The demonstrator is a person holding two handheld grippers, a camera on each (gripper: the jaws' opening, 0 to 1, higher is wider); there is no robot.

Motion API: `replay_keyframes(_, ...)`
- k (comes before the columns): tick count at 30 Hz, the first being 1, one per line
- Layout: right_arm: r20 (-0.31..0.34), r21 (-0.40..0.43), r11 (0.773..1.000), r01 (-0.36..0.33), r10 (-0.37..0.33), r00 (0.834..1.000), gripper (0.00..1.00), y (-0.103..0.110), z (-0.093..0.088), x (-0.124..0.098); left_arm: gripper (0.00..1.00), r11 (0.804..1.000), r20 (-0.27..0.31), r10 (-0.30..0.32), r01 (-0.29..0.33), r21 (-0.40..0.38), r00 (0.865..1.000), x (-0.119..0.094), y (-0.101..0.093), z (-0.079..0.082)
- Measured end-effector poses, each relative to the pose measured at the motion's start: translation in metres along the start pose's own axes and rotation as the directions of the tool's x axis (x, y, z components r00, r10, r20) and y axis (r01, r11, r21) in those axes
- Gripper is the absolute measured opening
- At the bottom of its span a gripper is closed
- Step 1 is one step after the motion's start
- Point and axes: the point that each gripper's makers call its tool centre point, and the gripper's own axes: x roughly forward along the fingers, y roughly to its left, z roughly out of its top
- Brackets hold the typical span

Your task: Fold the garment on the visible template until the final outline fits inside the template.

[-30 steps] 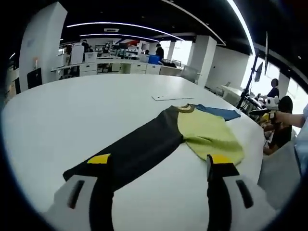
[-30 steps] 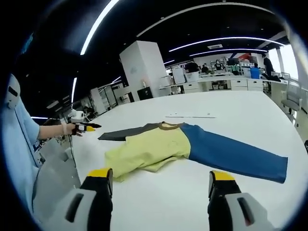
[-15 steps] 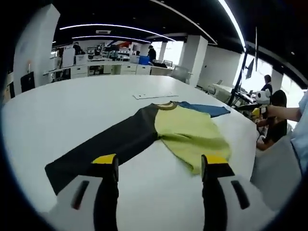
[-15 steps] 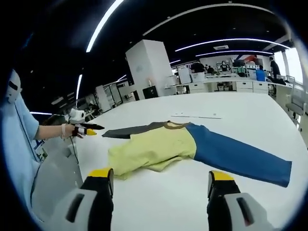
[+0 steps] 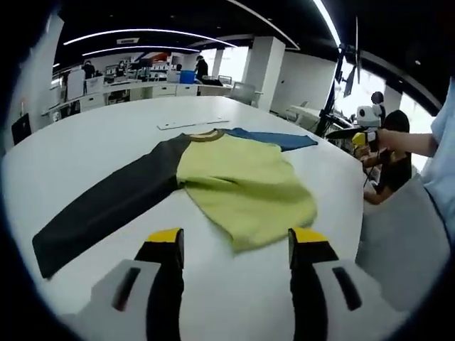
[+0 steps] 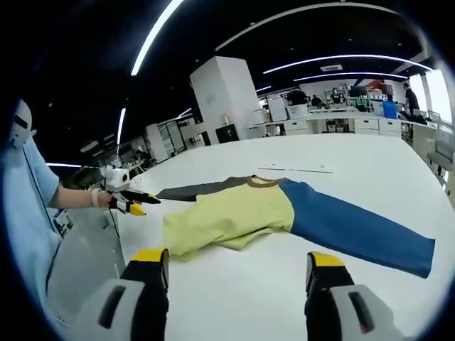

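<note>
Lying flat on the white worktop (image 5: 92, 142): garment (image 5: 242, 177) with yellow body, black sleeve (image 5: 99, 209) toward 8 o'clock, blue sleeve (image 6: 355, 227) toward 4 o'clock in right gripper view; left gripper (image 5: 234, 245) wide, holding nothing, above the worktop near the hem; right gripper (image 6: 234, 266) likewise wide, unladen
</note>
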Motion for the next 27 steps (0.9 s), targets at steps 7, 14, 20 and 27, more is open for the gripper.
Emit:
replay_keyframes(7, -0.037, -0.016, 1.000, -0.003, 0.003, 0.999, 0.80, 0.002, -0.012, -0.003, 0.48, 0.999, -0.042, -0.031, 0.031, 0.011, 0.999, 0.011, -0.006, -0.004)
replay_keyframes(14, -0.020, 0.014, 1.000, 0.005, -0.004, 1.000, 0.79, 0.001, -0.015, -0.005, 0.39, 0.999, -0.112, -0.037, 0.038, 0.011, 0.993, 0.026, -0.005, -0.022)
replay_keyframes(20, -0.008, 0.018, 1.000, 0.014, -0.014, 1.000, 0.79, -0.002, -0.013, -0.010, 0.33, 0.992, -0.129, -0.021, 0.037, 0.120, 0.991, 0.029, -0.003, -0.022)
replay_keyframes(27, 0.010, 0.051, 0.998, 0.022, -0.022, 1.000, 0.78, -0.004, -0.013, -0.012, 0.25, 0.987, -0.155, 0.000, 0.024, 0.157, 0.988, 0.031, -0.009, -0.030)
